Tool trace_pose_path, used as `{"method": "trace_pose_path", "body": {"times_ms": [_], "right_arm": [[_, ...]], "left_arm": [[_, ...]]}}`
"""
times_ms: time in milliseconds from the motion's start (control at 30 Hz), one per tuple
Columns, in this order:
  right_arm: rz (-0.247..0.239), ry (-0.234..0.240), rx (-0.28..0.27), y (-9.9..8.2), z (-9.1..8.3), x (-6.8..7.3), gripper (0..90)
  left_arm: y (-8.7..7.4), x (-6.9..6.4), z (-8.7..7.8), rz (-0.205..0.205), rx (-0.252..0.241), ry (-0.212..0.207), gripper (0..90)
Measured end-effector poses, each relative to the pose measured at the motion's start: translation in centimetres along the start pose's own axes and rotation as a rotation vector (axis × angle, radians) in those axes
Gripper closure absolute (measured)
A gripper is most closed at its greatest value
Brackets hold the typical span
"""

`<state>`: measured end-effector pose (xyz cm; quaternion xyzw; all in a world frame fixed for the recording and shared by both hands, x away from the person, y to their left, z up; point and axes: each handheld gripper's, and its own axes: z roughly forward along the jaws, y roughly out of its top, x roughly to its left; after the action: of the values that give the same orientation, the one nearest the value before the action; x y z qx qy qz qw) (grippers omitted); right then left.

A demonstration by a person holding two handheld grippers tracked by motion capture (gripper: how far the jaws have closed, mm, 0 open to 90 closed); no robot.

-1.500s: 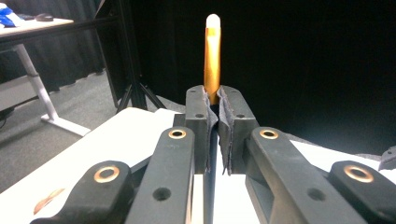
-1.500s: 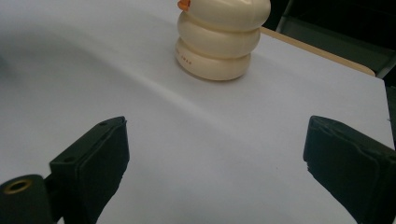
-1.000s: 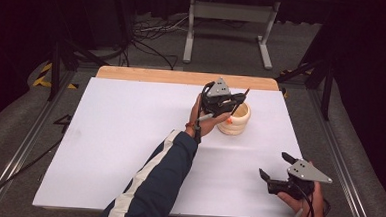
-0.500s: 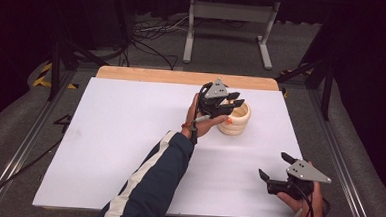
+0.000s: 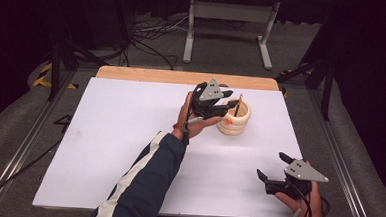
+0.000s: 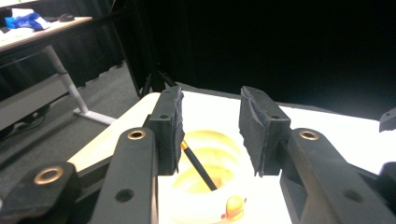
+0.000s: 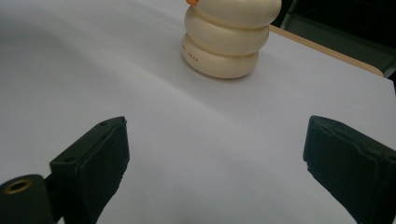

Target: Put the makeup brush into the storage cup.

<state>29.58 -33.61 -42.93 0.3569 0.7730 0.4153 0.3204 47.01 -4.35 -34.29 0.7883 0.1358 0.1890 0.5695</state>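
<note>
We count two grippers, one holder, one pencil, one table.

Left gripper (image 5: 229, 106) sits upper centre of the high view, just left of the holder (image 5: 234, 121). Its jaws have just been opening and now stand apart with nothing between the pads. In the left gripper view the pencil (image 6: 198, 165) shows in the gap, well past the pads, leaning inside the holder with its top end hidden behind the left pad (image 6: 169, 128).

Right gripper (image 5: 273, 174) is at lower right of the high view, jaws wide open, empty, over bare table (image 5: 120, 129).

Holder: cream, glossy, stacked rounded rings, hollow, with a small orange knob (image 6: 234, 206) on the rim. In the right gripper view its top is cut off by the frame edge; faint print on the lowest ring is too small to read.

Pencil: thin, dark, straight, with a gold band near the top. Its lower end is hidden inside the holder.

Table: flat white matte sheet, pale wood strip at the far edge. Pads: black, rough foam.
</note>
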Motion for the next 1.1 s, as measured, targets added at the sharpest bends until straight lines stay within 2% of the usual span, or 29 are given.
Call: {"method": "trace_pose_path", "body": {"times_ms": [67,267,433,533,633,867,1100], "right_arm": [[0.000,0.001,0.001,0.0,0.0,0.0,7.7],[0.002,0.001,0.001,0.0,0.0,0.0,7.7],[-0.001,-0.002,0.005,0.0,0.0,0.0,7.7],[0.000,0.004,0.005,0.0,0.1,0.0,7.7],[-0.002,0.006,0.004,0.0,0.0,0.1,7.7],[-0.004,0.009,0.008,0.0,0.1,0.1,7.7],[-0.001,0.006,0.009,-0.1,0.1,0.1,7.6]], "left_arm": [[0.0,0.0,-0.3,0.012,0.009,0.014,57.5],[-0.4,0.2,-1.0,0.014,0.027,0.043,48.2],[-0.9,0.3,-1.4,0.002,0.055,0.047,41.7],[-1.2,0.3,-1.5,-0.008,0.075,0.061,34.2],[-1.5,0.3,-1.9,0.007,0.093,0.077,26.2],[-2.1,0.2,-2.6,0.014,0.105,0.091,15.6],[-2.6,0.1,-3.7,0.003,0.091,0.078,8.9]]}}
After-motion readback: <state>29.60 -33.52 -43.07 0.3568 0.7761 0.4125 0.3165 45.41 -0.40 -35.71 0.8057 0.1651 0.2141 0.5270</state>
